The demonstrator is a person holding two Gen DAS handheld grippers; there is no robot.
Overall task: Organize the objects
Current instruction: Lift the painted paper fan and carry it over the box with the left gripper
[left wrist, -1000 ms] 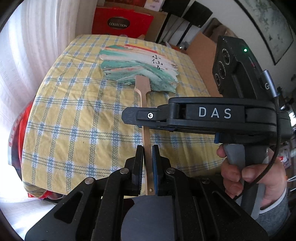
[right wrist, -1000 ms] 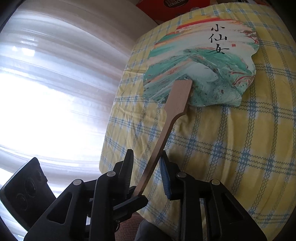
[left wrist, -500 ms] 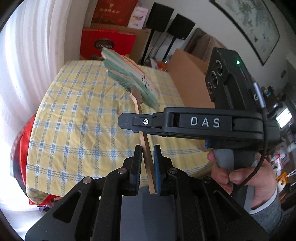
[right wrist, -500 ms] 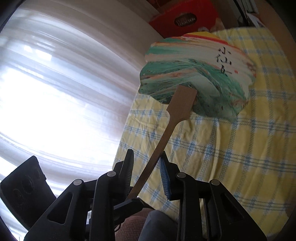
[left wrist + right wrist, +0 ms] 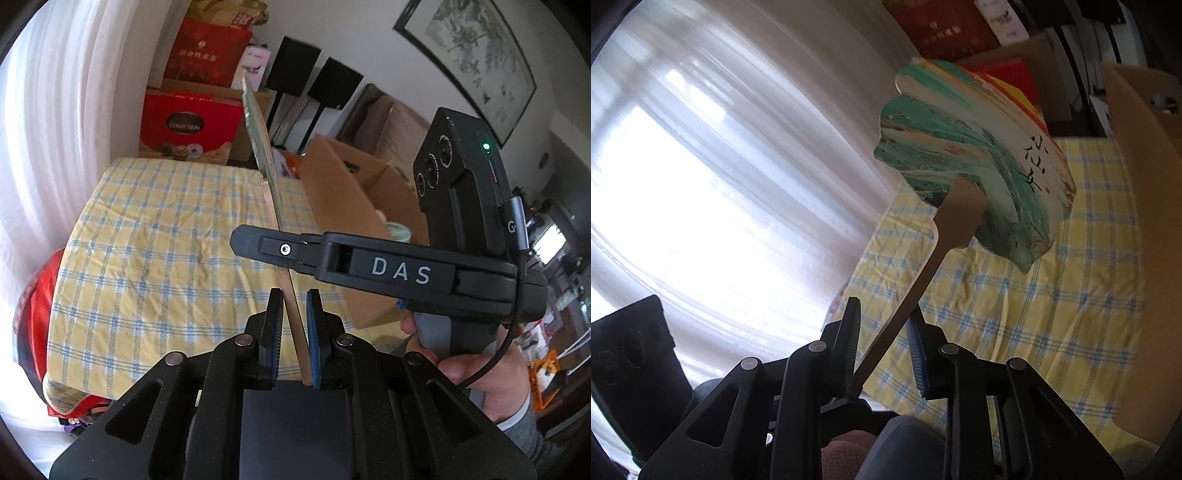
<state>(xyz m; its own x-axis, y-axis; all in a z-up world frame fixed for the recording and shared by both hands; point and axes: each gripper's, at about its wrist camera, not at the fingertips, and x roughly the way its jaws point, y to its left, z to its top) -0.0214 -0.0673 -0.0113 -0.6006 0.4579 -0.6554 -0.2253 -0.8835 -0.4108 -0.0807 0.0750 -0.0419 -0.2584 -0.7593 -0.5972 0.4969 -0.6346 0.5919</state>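
Left gripper (image 5: 294, 332) clamped on the fan (image 5: 975, 162) handle's end, fan lifted clear of the checked tablecloth (image 5: 155, 236), blade edge-on toward 12 o'clock. Right gripper (image 5: 882, 354) crosses from 3 o'clock higher up the handle; jaws have just been narrowing, handle between them, contact unclear. Cardboard box (image 5: 343, 192) at 2 o'clock.

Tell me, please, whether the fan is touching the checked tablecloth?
Apart. The right wrist view shows the fan raised by its handle, with open tablecloth visible beneath its lower edge.
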